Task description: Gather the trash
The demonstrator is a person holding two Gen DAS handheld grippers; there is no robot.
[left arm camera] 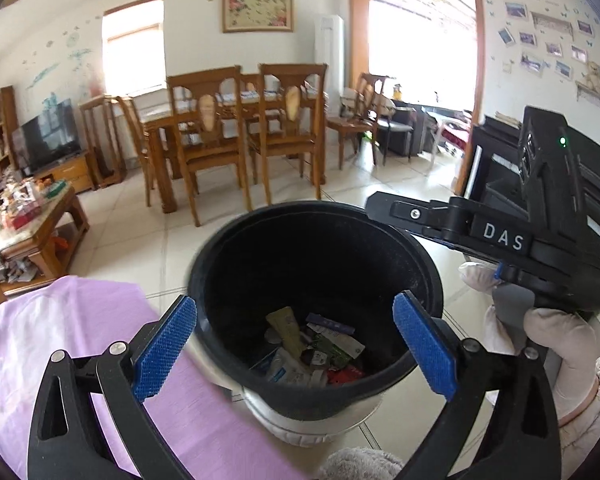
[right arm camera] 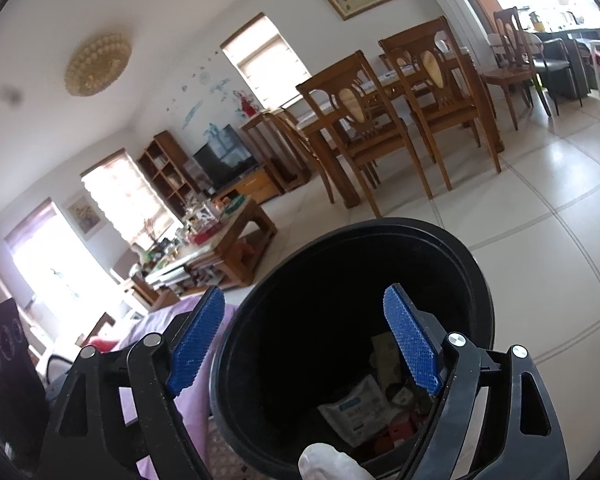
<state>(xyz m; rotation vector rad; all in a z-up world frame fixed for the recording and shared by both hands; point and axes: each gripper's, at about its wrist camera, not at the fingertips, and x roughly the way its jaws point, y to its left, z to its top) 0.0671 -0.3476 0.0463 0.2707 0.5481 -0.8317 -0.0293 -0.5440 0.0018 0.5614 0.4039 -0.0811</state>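
Observation:
A black round trash bin stands on the floor beside a purple cloth. Several wrappers and packets lie at its bottom. My left gripper is open and empty, hovering over the bin's near rim, one blue pad on each side. My right gripper is open and empty too, above the same bin, its right finger over the opening. A white wipes packet lies among the trash. In the left wrist view the right gripper's body, held by a gloved hand, reaches over the bin's far right rim.
A wooden dining table with chairs stands beyond the bin on a pale tiled floor. A cluttered wooden coffee table is at the left, a TV behind it. A black cabinet stands at the right.

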